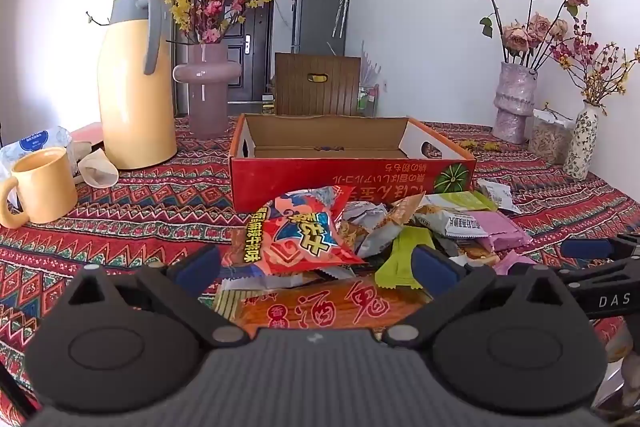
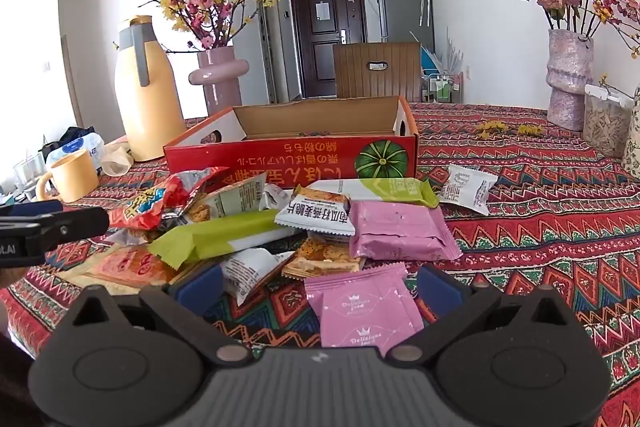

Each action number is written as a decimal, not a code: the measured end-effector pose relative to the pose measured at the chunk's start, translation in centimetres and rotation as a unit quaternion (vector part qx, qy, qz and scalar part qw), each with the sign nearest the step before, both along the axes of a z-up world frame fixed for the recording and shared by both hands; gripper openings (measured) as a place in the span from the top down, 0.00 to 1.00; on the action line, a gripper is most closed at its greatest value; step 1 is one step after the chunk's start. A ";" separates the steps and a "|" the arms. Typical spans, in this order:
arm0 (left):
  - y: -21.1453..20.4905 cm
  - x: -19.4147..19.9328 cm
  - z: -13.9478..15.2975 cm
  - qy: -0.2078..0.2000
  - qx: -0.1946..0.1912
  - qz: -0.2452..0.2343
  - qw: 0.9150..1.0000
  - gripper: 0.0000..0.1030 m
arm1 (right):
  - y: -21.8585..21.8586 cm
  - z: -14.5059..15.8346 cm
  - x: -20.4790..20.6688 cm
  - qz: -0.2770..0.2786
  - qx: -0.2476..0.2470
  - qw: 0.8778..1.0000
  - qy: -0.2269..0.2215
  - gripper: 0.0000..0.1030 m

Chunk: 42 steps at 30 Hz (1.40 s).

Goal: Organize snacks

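1. Left gripper [image 1: 316,267]: jaws spread wide, holding nothing. Between the blue pads [image 1: 196,265] lie a red crinkled foil snack bag [image 1: 304,239] and a flat orange packet with red characters [image 1: 316,307].
2. Heap of mixed snack packets [image 2: 260,223] on the red patterned tablecloth [image 2: 540,247]: unsorted, just in front of the box.
3. Red open-topped cardboard box with a green pumpkin print [image 2: 292,157]: interior appears empty; task judged barely begun.
4. Right gripper [image 2: 320,285]: jaws wide, gripping nothing; small pink square wrapped packet [image 2: 360,307] lies between them, contact unclear.
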<state>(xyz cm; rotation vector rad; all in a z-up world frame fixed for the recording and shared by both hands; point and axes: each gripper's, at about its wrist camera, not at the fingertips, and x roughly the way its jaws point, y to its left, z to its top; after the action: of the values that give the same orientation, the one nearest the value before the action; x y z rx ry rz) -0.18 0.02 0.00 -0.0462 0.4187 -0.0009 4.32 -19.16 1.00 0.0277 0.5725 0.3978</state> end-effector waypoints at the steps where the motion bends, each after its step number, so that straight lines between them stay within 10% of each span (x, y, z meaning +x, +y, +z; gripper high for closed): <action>1: 0.0 -0.1 0.0 0.000 -0.001 -0.001 1.000 0.00 | 0.0 0.0 0.0 0.000 -0.001 1.000 0.000 0.00; 42: 0.4 0.5 -0.4 0.018 -0.008 0.000 1.000 0.00 | -0.1 -0.1 0.1 0.000 -0.001 1.000 0.001 0.00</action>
<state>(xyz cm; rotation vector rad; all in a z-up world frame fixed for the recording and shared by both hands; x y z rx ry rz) 0.27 0.40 -0.36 -0.0623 0.4557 -0.0026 4.40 -19.25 0.94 0.0257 0.5742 0.3966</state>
